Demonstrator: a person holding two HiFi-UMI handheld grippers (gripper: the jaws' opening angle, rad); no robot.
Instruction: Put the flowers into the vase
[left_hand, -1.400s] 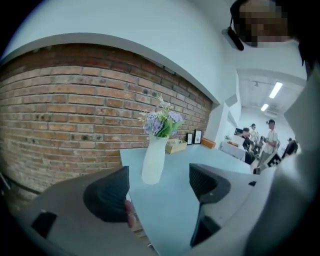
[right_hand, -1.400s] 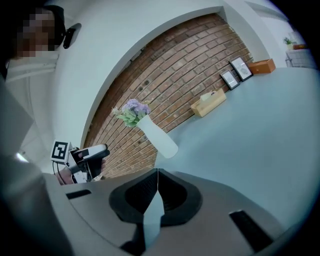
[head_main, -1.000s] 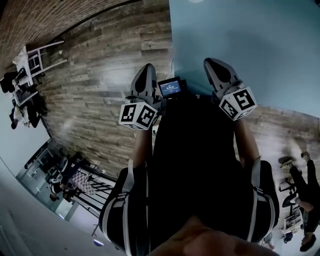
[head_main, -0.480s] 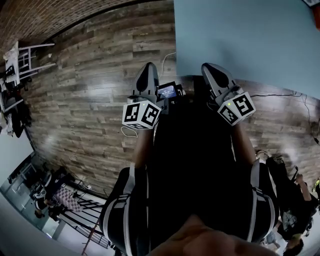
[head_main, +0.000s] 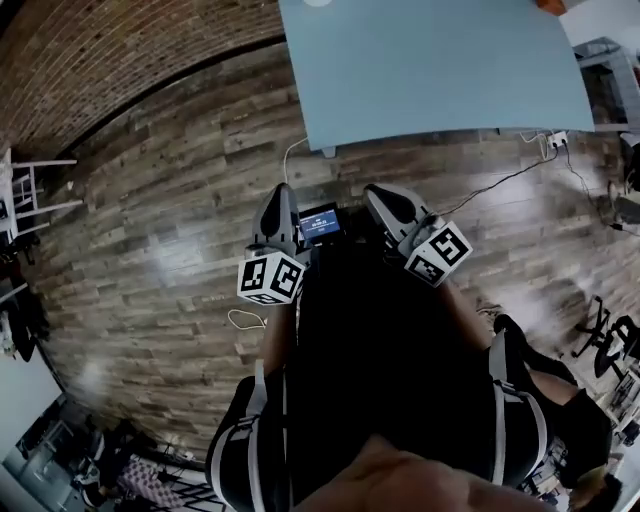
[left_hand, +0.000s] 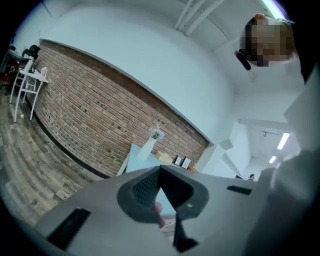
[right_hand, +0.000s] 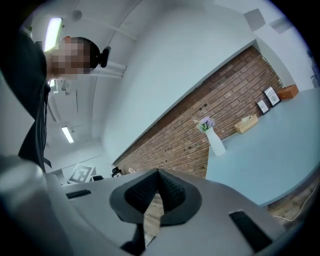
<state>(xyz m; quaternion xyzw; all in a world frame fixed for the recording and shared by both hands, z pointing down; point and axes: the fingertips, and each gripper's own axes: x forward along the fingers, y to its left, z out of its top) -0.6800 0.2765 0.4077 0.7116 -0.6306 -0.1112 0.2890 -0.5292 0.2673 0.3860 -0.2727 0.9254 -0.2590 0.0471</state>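
With left gripper (head_main: 280, 200) and right gripper (head_main: 382, 200) both closed on nothing and the flowers (left_hand: 156, 133) already in the vase (left_hand: 146, 148) far off at twelve o'clock, reaching in closed could topple it.

Dim, fisheye warp, floor glare

Head view: table (head_main: 430, 70) cut by top edge. Flowers (right_hand: 205, 123) in vase (right_hand: 216, 144), framed pics (right_hand: 272, 96) too small to ID.
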